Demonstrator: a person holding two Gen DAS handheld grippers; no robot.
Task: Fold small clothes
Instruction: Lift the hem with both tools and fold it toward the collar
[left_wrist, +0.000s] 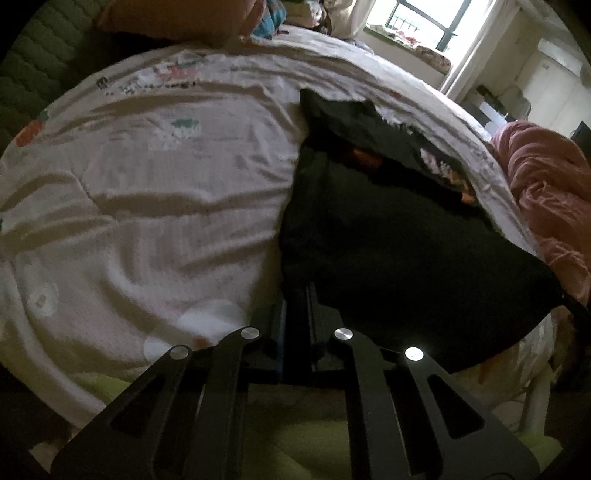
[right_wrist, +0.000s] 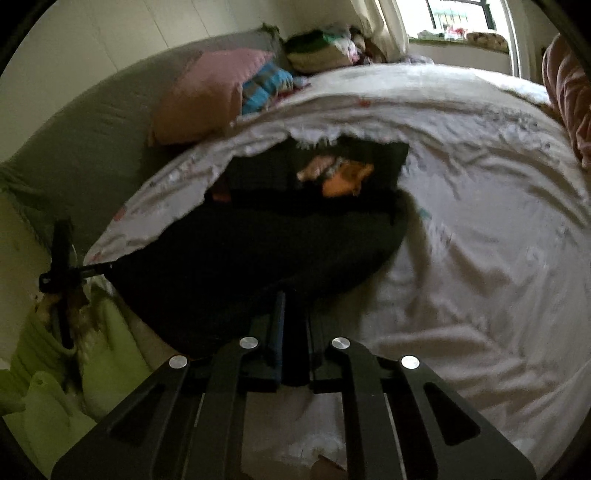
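A bed (left_wrist: 147, 206) fills most of both views, covered by a wrinkled white sheet with small, faint coloured prints. A grey-green padded headboard (right_wrist: 92, 140) runs along its far side, with a pink cushion (right_wrist: 207, 92) leaning on it and a pile of mixed fabrics beside that. A window (left_wrist: 424, 18) brightens the far corner. A pink blanket (left_wrist: 554, 192) lies bunched at one edge of the bed.

On the sheet lies a black garment (left_wrist: 406, 258), dark and hard to read, with a patch of orange and pink print showing near its far end. Its near edge is lifted off the sheet and stretched between the two grippers.

The left gripper (left_wrist: 295, 295) has its jaws pressed together on one corner of the near edge. The right gripper (right_wrist: 291, 306) is likewise clamped on the other corner. In the right wrist view, the left gripper appears small at the far left, pinching the cloth's pointed corner.
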